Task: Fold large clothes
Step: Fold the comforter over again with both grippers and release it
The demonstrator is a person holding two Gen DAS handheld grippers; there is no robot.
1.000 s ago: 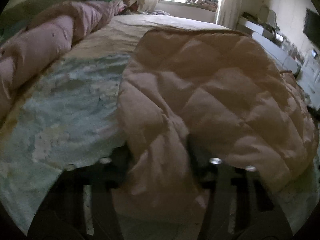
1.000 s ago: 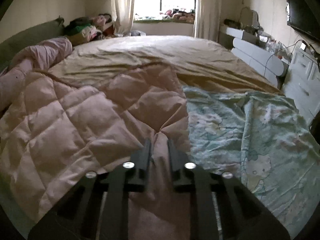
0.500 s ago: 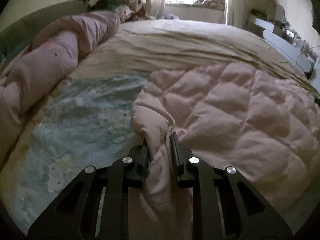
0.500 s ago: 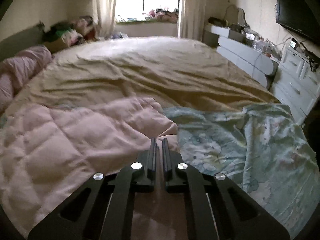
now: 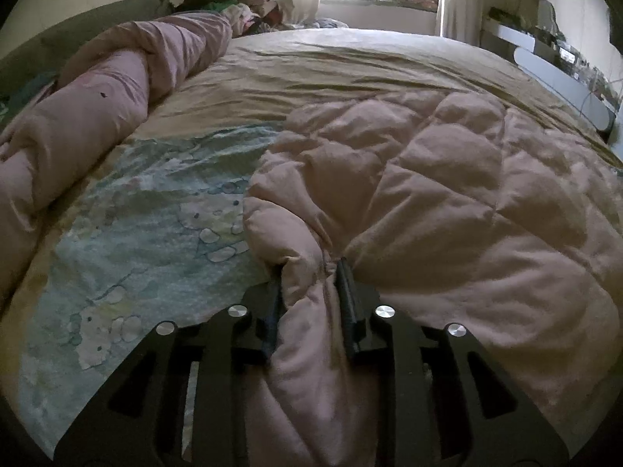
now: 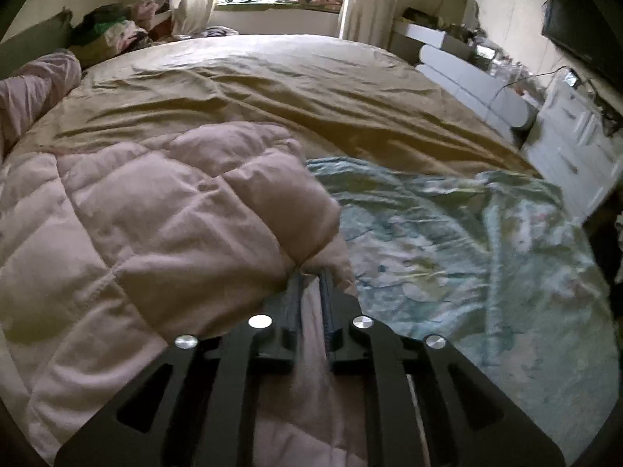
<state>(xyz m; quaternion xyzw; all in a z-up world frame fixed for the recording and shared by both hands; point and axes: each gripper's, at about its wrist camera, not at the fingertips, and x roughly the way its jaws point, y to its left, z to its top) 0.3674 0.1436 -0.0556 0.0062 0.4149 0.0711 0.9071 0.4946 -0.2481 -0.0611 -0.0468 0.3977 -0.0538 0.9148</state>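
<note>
A rolled pink duvet (image 5: pixel 97 116) lies along your left, a tan sheet (image 6: pixel 272 89) beyond and a blue-green patterned sheet (image 6: pixel 447 241) underneath. The pink quilted comforter (image 5: pixel 447 202) lies spread on the bed. Your left gripper (image 5: pixel 311 272) and right gripper (image 6: pixel 311 272) each pinch its bunched near edge, jaws having just opened slightly.

Pink quilted comforter (image 5: pixel 447 202) — thick, puffy, stitched in large diamond panels, surface creased. It lies spread on the bed (image 5: pixel 350 66), covering the near part of it, over a pale blue-green cartoon-print sheet (image 5: pixel 155 233) that shows on either side. Its far edge is rounded and doubled over — it stops short of the bed's tan middle. The near edge is bunched into folds.
</note>
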